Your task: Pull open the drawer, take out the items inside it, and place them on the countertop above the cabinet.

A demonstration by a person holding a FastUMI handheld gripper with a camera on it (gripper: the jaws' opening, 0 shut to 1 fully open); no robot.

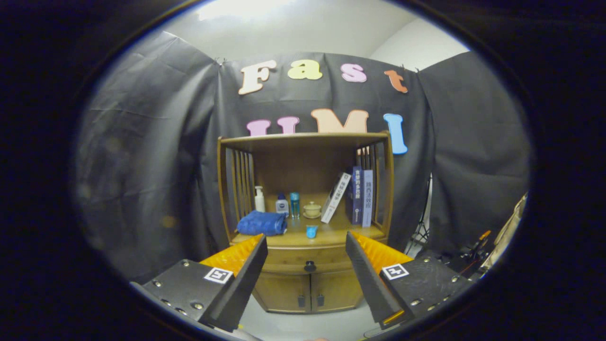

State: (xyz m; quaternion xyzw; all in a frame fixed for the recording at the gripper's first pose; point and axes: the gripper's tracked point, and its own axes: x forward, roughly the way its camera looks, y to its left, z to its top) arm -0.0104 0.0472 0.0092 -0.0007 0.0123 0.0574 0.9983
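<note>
Two gripper (307,246) fingers spread wide, gripping nothing, well short of the wooden cabinet (305,222). Closed wooden drawer (307,260) with dark round knob (309,266) framed between them, just under the countertop (331,234) bearing folded blue towel (262,223), small blue cup (311,231), books (355,196).

Looks like a recording booth dressed up as a bit of a home, not an actual room. Black cloth (156,156) hangs creased as the walls, with plain white wall and ceiling showing above it. Straight ahead beyond the fingers is a small wooden cabinet (307,279) with homey stuff on its countertop: a folded blue towel (262,223), toiletry bottles (282,204), some books (357,196). Off to the right there's what looks like a tripod stand (423,237).
</note>
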